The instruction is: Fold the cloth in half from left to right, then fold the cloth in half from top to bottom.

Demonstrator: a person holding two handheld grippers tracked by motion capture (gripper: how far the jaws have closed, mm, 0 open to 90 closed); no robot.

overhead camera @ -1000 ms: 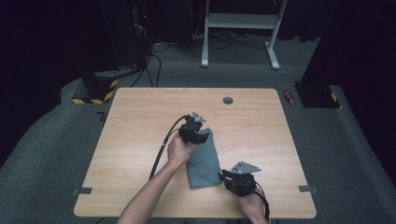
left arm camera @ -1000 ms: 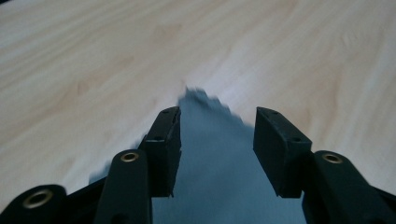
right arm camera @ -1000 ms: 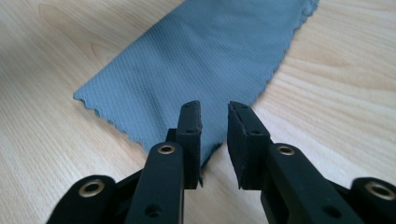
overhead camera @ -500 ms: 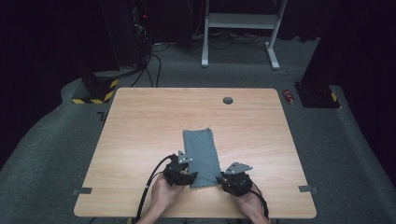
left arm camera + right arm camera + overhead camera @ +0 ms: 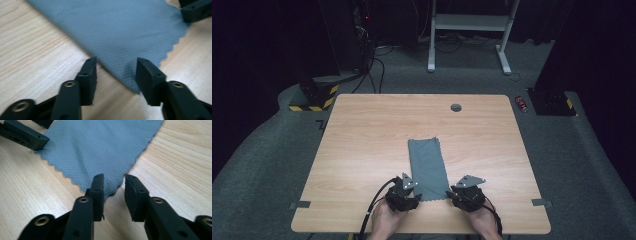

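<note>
At the cloth's point(image 5: 428, 169) near corners, both claws (left point(image 5: 116, 72), right point(image 5: 113, 192)) gape.

A grey cloth point(image 5: 428, 169) lies flat on the wooden table point(image 5: 362, 140).

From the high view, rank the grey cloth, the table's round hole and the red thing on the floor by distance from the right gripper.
From the right gripper:
1. Grey cloth, right beside it, toward the table's middle.
2. Round hole, near the table's far edge.
3. Red thing, on the floor past the far right corner.
</note>
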